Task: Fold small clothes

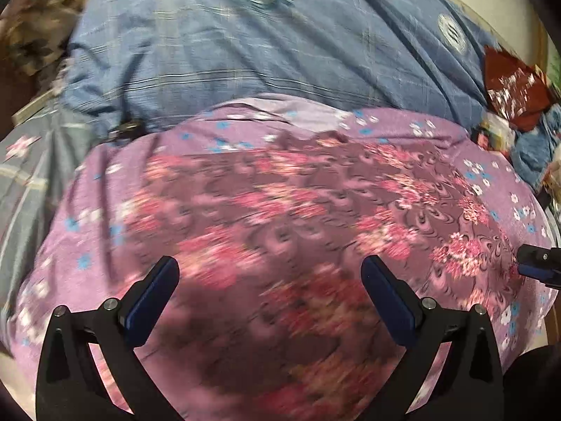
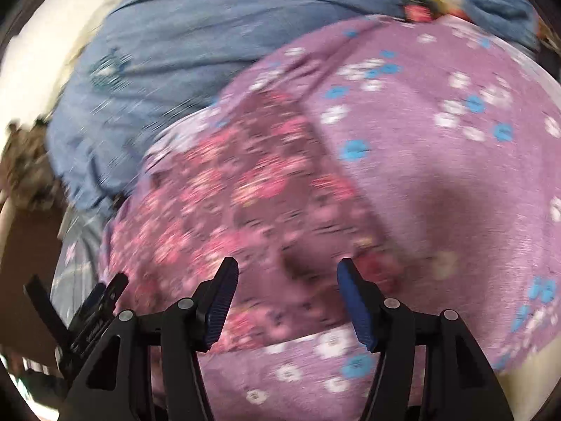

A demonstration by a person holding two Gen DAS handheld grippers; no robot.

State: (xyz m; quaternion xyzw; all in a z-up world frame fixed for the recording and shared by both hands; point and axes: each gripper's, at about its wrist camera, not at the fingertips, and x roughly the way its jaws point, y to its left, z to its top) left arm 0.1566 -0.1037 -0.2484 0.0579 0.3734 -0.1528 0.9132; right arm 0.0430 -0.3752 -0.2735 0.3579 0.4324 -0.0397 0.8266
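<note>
A small garment (image 1: 280, 217) of dark mauve cloth with pink flowers lies flat on a lilac sheet (image 1: 438, 133) dotted with white and blue flowers. My left gripper (image 1: 270, 270) hovers over the garment's near part, jaws wide open and nothing between them. The right gripper's tip (image 1: 536, 263) pokes in at the right edge of the left wrist view. In the right wrist view the same garment (image 2: 245, 189) lies ahead and left on the lilac sheet (image 2: 438, 147). My right gripper (image 2: 287, 273) stands open over the garment's near edge, holding nothing. The left gripper (image 2: 101, 301) shows at lower left.
A blue checked quilt (image 1: 263, 45) is bunched up beyond the sheet. A red cloth (image 1: 512, 84) and other bunched clothes sit at the far right. A grey flowered bedsheet (image 1: 31, 175) lies to the left. Both views are blurred by motion.
</note>
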